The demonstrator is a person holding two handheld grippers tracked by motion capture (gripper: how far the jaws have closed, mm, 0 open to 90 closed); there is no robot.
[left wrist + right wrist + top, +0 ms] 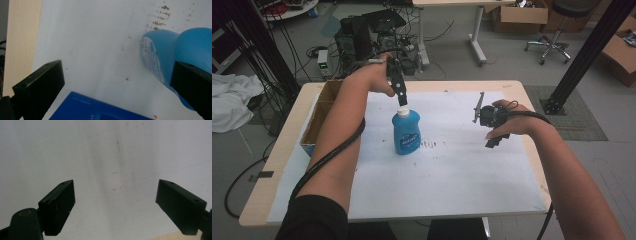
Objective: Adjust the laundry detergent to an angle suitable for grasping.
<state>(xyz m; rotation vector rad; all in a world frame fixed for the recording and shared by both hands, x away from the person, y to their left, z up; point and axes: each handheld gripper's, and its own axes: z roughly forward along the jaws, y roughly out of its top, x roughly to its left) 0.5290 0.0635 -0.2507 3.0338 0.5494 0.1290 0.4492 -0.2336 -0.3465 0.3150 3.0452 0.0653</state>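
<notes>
Left gripper [401, 100] hovers just above the white cap of the blue bottle [406, 131], which stands upright mid-table on the white sheet [462, 170]; the right gripper [490, 120] hangs well apart. From the left gripper view, its jaws gape wide, the bottle [170, 57] beside one jaw. From the right gripper view, those jaws also stand apart over bare sheet. The bottle looks like smooth, slippery plastic, probably squeezable; its narrow neck seems the surest hold.

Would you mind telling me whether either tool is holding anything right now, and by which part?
Nothing is held. The left tool hangs open just above the blue bottle's white cap, and the right tool is open over bare white paper.
</notes>
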